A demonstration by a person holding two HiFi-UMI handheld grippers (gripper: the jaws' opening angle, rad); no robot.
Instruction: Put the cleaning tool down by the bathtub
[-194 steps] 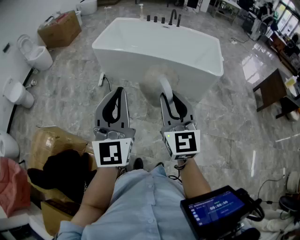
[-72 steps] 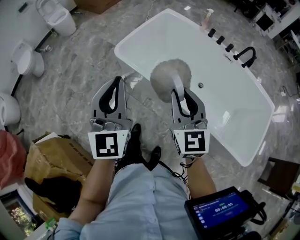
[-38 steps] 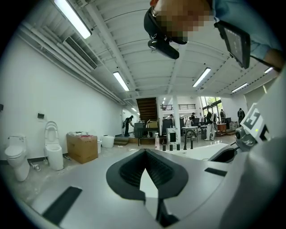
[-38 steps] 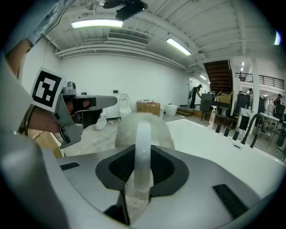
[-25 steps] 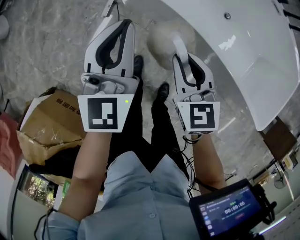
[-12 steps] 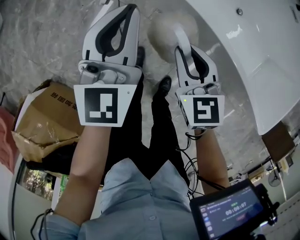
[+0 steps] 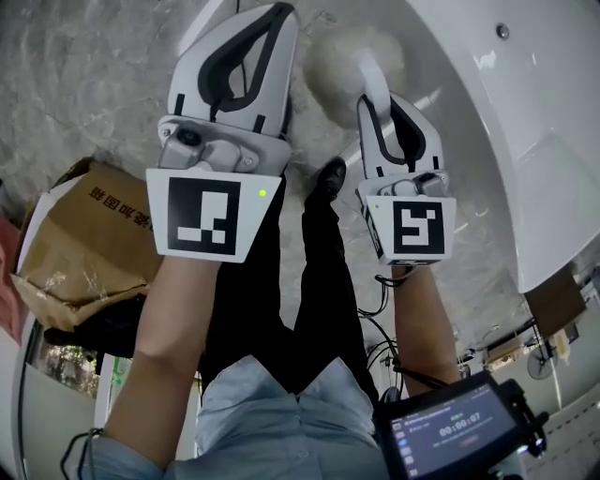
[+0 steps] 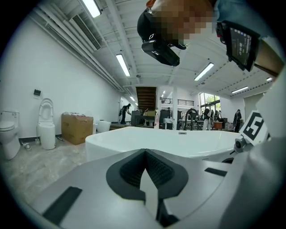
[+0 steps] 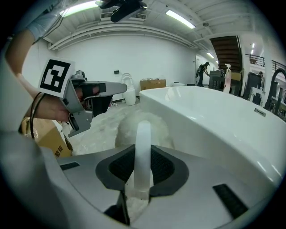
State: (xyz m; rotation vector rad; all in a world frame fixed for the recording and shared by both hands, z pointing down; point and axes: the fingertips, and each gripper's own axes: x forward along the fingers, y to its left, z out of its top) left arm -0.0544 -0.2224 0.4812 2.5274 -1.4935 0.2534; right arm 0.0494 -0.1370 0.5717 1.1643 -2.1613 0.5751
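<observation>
The cleaning tool is a fluffy pale duster head [image 7: 349, 58] on a white handle [image 7: 372, 82]. My right gripper [image 7: 382, 108] is shut on that handle, and the head hangs over the marble floor just outside the white bathtub [image 7: 525, 122]. In the right gripper view the handle [image 9: 143, 147] runs up between the jaws to the duster head [image 9: 145, 125], with the bathtub wall [image 9: 214, 120] close on the right. My left gripper [image 7: 272, 23] is held beside it, shut with nothing in it. Its jaws [image 8: 145, 154] point at the bathtub [image 8: 178, 139].
A torn cardboard box [image 7: 75, 234] lies on the floor at the left. The person's black shoe [image 7: 330, 175] stands below the duster. A tablet [image 7: 459, 433] hangs at the lower right. Toilets [image 8: 44, 129] and another box [image 8: 77, 128] line the far wall.
The duster has come from above the tub's inside to the floor side of its wall. Over the last second both grippers have shifted slightly up and right in the head view.
</observation>
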